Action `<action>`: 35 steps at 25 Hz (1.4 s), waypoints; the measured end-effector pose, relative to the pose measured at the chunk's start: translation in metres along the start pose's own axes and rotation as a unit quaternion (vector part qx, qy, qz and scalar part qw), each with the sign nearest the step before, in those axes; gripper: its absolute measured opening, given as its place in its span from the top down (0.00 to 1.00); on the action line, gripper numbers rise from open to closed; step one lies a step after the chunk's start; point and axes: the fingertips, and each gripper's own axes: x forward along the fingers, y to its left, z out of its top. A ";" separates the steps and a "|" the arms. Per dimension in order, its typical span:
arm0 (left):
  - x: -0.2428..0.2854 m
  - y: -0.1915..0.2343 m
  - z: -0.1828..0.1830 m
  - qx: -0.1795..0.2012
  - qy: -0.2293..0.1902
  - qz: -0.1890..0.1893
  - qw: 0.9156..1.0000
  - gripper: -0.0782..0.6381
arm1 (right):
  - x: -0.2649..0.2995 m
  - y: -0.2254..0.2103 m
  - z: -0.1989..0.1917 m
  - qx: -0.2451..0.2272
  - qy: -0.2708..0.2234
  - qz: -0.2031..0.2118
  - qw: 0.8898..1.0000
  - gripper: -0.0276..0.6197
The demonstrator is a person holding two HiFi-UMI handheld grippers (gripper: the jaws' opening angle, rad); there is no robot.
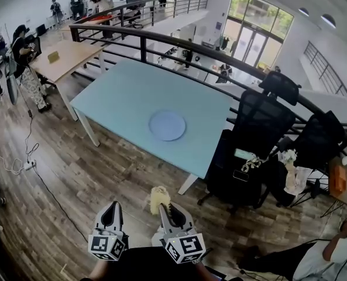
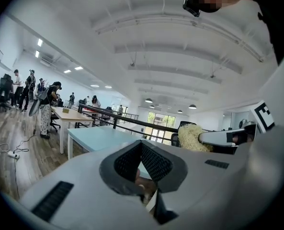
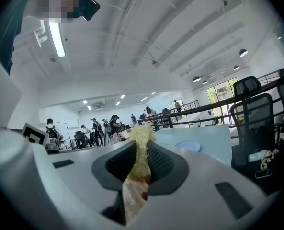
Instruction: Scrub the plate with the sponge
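A round pale blue plate (image 1: 167,125) lies flat on the light blue table (image 1: 126,92), near its front right part. Both grippers hang over the wooden floor, well short of the table. My right gripper (image 1: 166,208) is shut on a yellow fibrous sponge (image 1: 158,197), which sticks out past the jaw tips. In the right gripper view the sponge (image 3: 141,140) is pinched between the pads, with the plate (image 3: 188,146) far ahead. My left gripper (image 1: 113,211) is shut with nothing in it (image 2: 141,147). The left gripper view shows the sponge (image 2: 194,137) off to its right.
Black office chairs (image 1: 260,123) crowd the table's right end. A dark railing (image 1: 161,40) runs behind the table. A wooden desk (image 1: 65,57) and several people stand at the far left. A cable and power strip (image 1: 28,164) lie on the floor at left.
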 end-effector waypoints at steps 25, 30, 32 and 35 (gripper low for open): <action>0.077 -0.005 0.011 0.017 -0.006 0.024 1.000 0.89 | 0.055 -0.069 0.015 0.020 -0.002 0.015 1.000 0.85; 0.088 0.004 0.007 0.011 -0.001 0.022 1.000 0.89 | 0.064 -0.075 0.016 0.019 -0.004 0.004 1.000 0.85; 0.096 0.006 0.008 0.013 -0.001 0.014 1.000 0.89 | 0.069 -0.079 0.018 0.019 -0.007 -0.004 1.000 0.85; 0.112 0.009 0.011 0.016 -0.002 -0.002 1.000 0.89 | 0.078 -0.088 0.020 0.019 -0.011 -0.023 0.999 0.85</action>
